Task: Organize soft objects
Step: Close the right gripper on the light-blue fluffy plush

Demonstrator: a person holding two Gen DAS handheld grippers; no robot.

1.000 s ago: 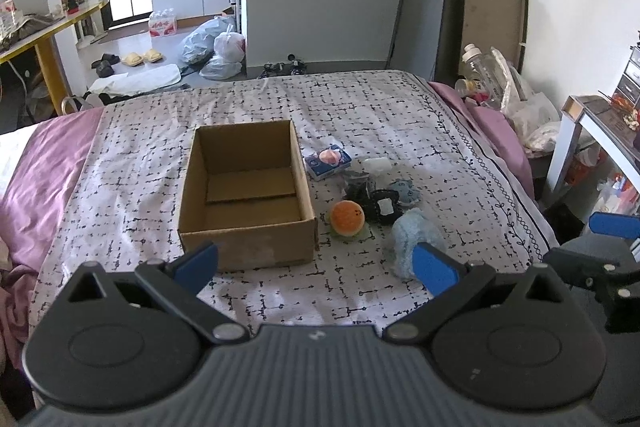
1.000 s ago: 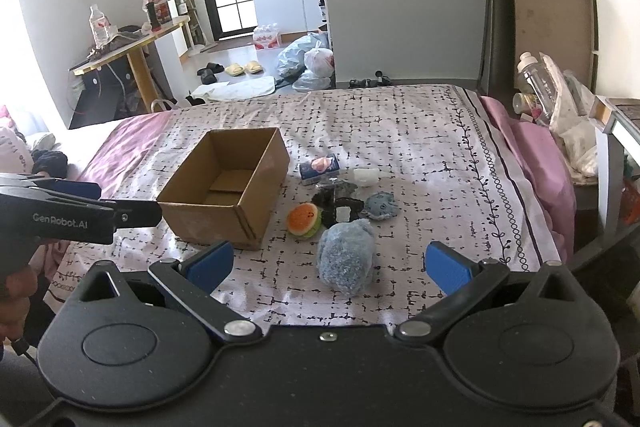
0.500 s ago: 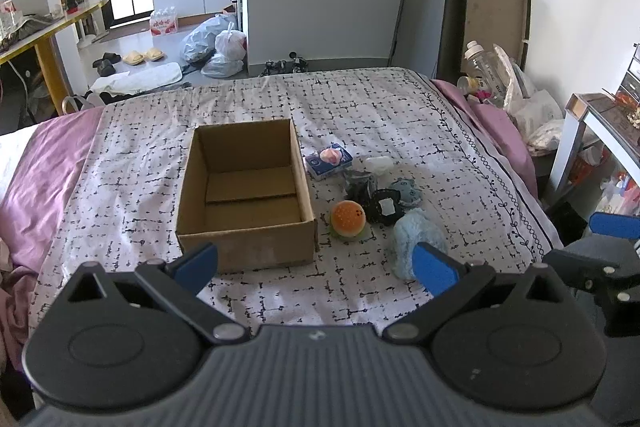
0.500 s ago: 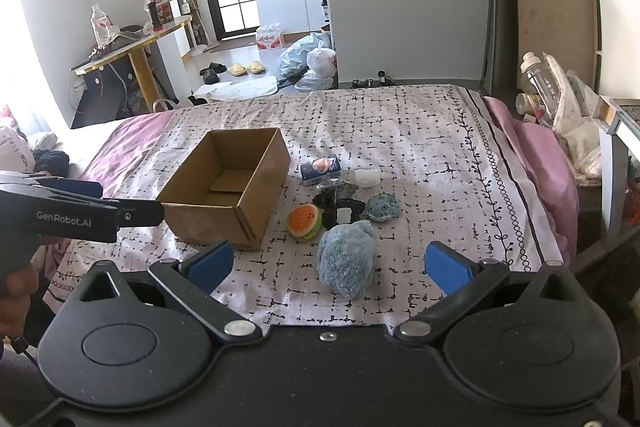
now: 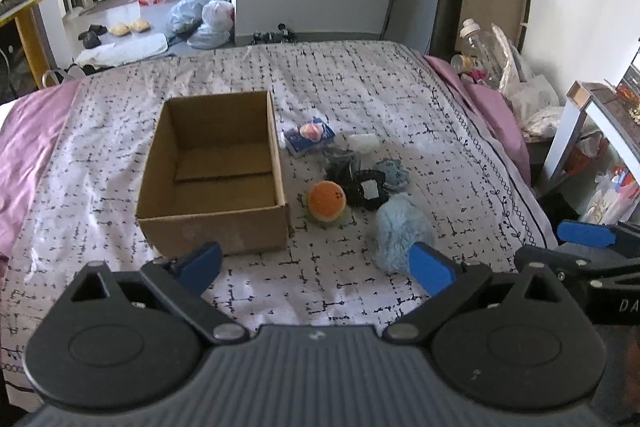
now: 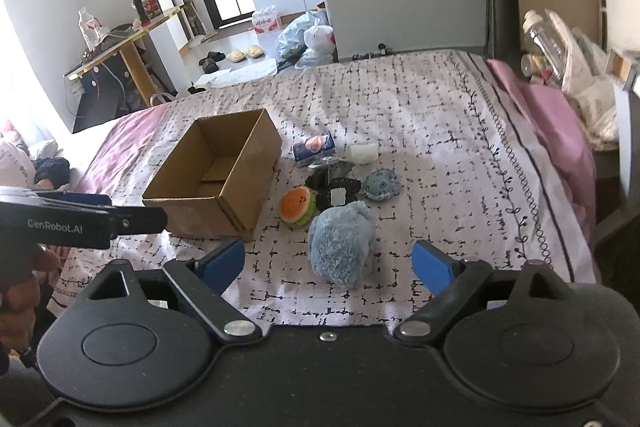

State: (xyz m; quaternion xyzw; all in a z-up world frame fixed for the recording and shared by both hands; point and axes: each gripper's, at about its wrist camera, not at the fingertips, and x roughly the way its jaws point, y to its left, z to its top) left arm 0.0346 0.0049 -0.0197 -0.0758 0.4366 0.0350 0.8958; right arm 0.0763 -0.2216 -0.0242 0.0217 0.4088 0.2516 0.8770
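Right wrist view had the right gripper (image 6: 329, 263) lined up on the fluffy blue toy (image 6: 341, 242), which lay on the bed (image 6: 440, 131) nearest to me. Its jaws had just been closing in a little but stood apart, with the toy ahead of the blue fingertips (image 6: 431, 266) and not yet between them. Nothing was held.

Behind the blue toy I had a small cluster: an orange burger-shaped toy (image 6: 297, 205), a black thing with a white tag (image 6: 338, 193), a small grey-blue pouch (image 6: 382, 183), a white lump (image 6: 363, 152) and a blue packet (image 6: 313, 147). The cardboard box (image 6: 216, 174) sat just left of the cluster, open and apparently empty, though I could see only part of its floor.

In the left wrist view, my left gripper (image 5: 316, 265) hung over the patterned sheet in front of the box, fingers spread and empty.

I judged the sorting had not begun: every soft thing was out on the bed, so this was the approach for the first pick. The next move called for bringing the right gripper down until the blue toy sat between the fingers, then closing gently, since plush gives way and can slip out. After that, a lift over the near wall of the box and a release inside.
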